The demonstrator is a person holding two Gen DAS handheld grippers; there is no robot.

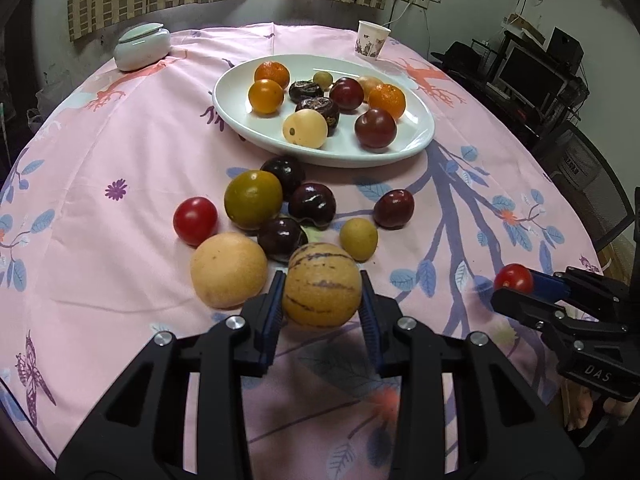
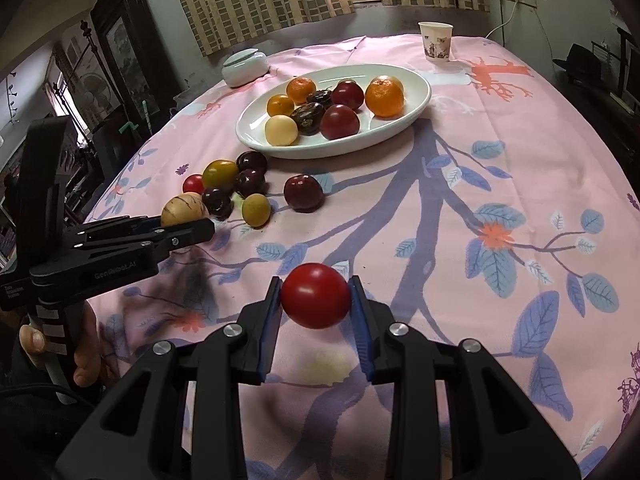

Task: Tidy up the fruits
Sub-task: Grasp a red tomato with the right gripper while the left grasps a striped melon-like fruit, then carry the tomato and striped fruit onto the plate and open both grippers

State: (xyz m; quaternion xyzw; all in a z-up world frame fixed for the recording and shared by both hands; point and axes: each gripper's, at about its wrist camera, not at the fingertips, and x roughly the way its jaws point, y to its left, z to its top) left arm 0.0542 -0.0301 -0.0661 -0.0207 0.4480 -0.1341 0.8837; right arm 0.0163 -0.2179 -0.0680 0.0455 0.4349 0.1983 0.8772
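Left wrist view: our left tool [image 1: 322, 298] pinches the striped yellow fruit [image 1: 322, 284], seemingly lifted; our right tool [image 2: 314, 300] clamps a red tomato [image 2: 315, 295]. Beyond lie loose fruits, then the plate [image 1: 412, 142], presumably their destination.

Striped melon [image 1: 322, 285] between gripper [image 1: 322, 308] pads

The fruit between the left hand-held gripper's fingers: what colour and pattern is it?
Yellowish tan with thin dark purple stripes; clearest in the left wrist view.
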